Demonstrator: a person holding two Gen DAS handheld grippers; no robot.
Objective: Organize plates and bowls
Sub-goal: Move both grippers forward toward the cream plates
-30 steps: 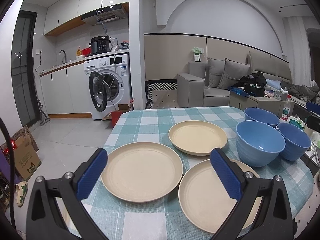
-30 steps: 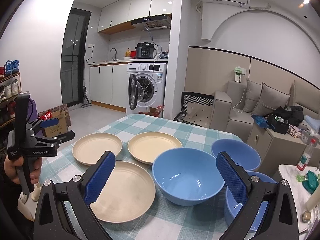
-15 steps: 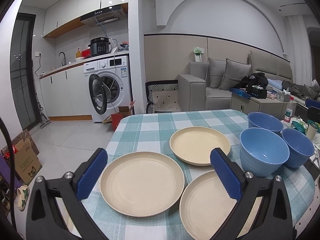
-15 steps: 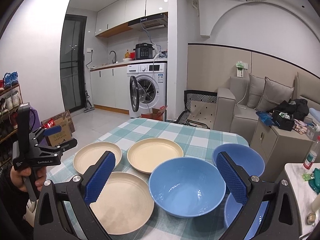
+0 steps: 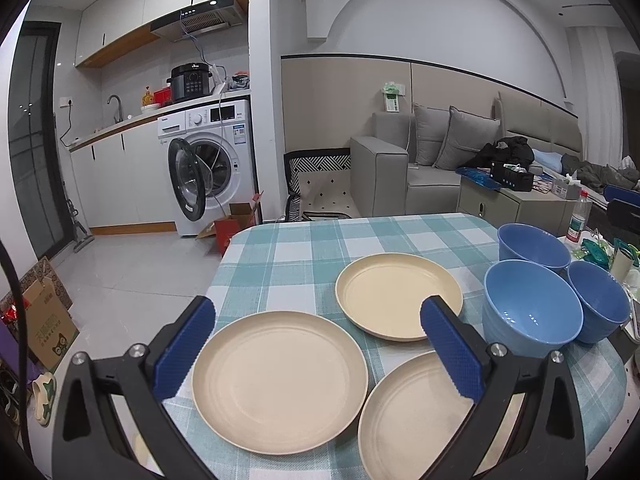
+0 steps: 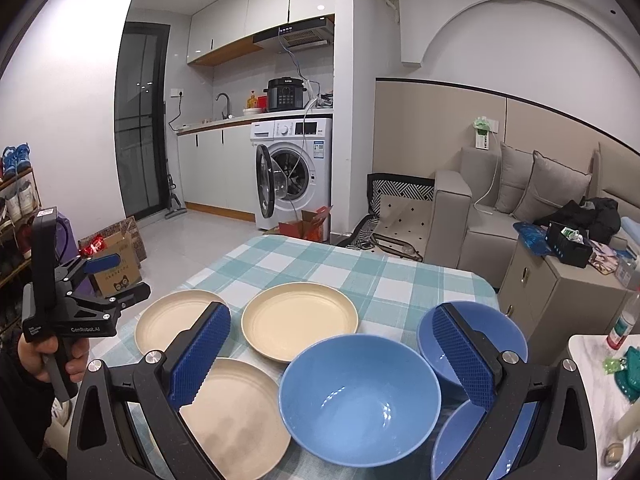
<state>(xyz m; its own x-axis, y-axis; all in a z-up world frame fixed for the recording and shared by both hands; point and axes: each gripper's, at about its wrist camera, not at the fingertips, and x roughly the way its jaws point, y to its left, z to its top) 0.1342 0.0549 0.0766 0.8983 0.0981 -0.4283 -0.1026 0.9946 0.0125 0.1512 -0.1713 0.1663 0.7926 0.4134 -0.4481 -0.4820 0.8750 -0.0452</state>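
Left wrist view: left gripper (image 5: 320,356) hangs wide open and empty just above the nearest beige plate (image 5: 279,381) on the bench (image 5: 304,248); right gripper (image 6: 328,356), equally spread, frames the blue bowl (image 6: 360,394).

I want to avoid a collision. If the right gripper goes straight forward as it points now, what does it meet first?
Probably the nearest blue bowl, which lies between the open fingers of the right gripper; depth is uncertain.
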